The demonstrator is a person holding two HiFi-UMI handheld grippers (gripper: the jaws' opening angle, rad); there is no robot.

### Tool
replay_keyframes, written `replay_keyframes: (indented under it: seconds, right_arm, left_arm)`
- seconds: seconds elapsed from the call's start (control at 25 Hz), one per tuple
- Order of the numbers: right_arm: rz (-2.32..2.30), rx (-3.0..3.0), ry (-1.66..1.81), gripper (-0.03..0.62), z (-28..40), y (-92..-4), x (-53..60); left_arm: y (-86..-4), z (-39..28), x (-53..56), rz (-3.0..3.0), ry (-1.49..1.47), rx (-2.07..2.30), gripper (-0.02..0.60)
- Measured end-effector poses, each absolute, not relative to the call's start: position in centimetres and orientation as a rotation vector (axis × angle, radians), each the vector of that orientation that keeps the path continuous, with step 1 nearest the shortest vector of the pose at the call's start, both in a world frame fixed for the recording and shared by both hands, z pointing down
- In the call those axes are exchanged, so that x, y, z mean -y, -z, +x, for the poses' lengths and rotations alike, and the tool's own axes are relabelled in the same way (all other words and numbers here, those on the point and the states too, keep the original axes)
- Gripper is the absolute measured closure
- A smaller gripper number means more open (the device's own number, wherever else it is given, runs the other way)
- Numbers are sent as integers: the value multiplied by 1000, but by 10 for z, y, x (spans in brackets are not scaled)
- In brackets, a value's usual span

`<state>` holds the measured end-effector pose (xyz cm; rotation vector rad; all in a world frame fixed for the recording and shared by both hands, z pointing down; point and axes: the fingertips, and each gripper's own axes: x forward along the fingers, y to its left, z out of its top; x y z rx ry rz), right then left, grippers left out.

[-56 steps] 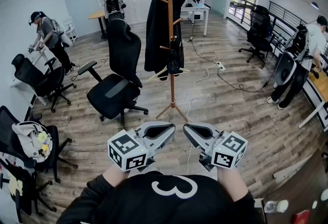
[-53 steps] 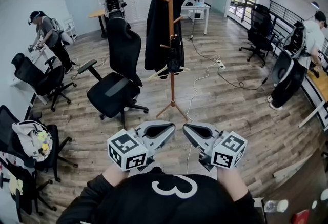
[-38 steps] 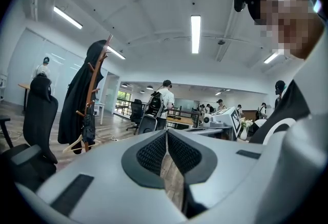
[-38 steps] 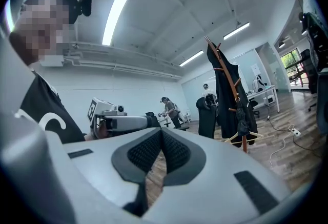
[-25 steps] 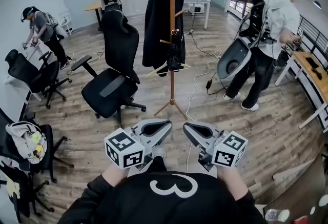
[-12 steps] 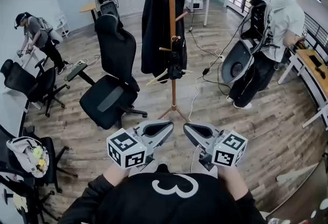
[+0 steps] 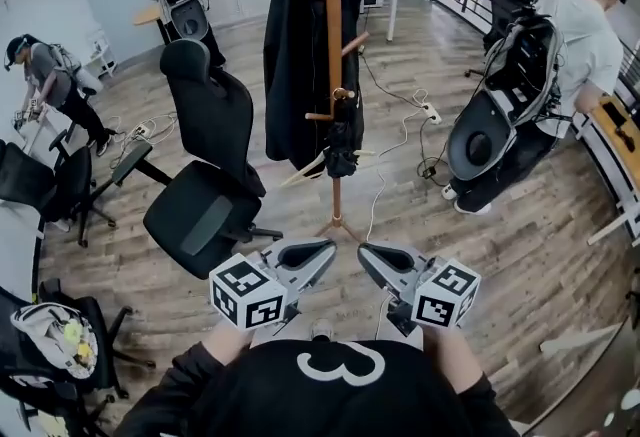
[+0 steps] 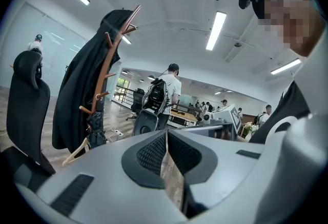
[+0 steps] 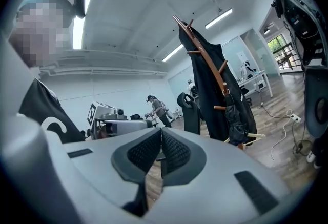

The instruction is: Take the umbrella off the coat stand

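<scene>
A wooden coat stand (image 7: 334,55) rises ahead of me in the head view, with a long black coat (image 7: 292,45) draped on its left side. A folded black umbrella (image 7: 343,137) hangs from a low peg on the pole, and a pale wooden hanger (image 7: 305,168) sits beside it. My left gripper (image 7: 331,246) and right gripper (image 7: 361,252) are held side by side near my chest, both shut and empty, well short of the stand. The umbrella (image 8: 95,128) appears at the left of the left gripper view. In the right gripper view the umbrella (image 9: 236,122) hangs at the right.
A black office chair (image 7: 205,185) stands left of the stand. To the right, a person with a large backpack (image 7: 510,95) bends over. Cables (image 7: 395,150) trail across the wood floor behind the stand. More chairs (image 7: 45,185) and people (image 7: 45,75) are at the far left.
The coat stand and umbrella have grown larger and nearer in the head view. The person with the backpack has shifted at the right. Both grippers stay shut in the same pose.
</scene>
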<state>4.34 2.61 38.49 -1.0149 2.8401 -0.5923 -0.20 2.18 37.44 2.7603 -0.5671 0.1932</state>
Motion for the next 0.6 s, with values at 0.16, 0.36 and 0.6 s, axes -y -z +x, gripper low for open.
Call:
replay_keyframes:
  seconds: [0.16, 0.36, 0.6]
  right_arm:
    - [-1063, -2813, 636, 568, 39, -393, 20]
    - [-1029, -2737, 674, 568, 34, -390, 66]
    - [-1089, -2723, 644, 568, 36, -397, 104]
  left_arm:
    - [-380, -10, 25, 2743, -195, 547, 556]
    - [-388, -21, 73, 2751, -211, 539, 556]
    - [-397, -38, 111, 2753, -198, 534, 555]
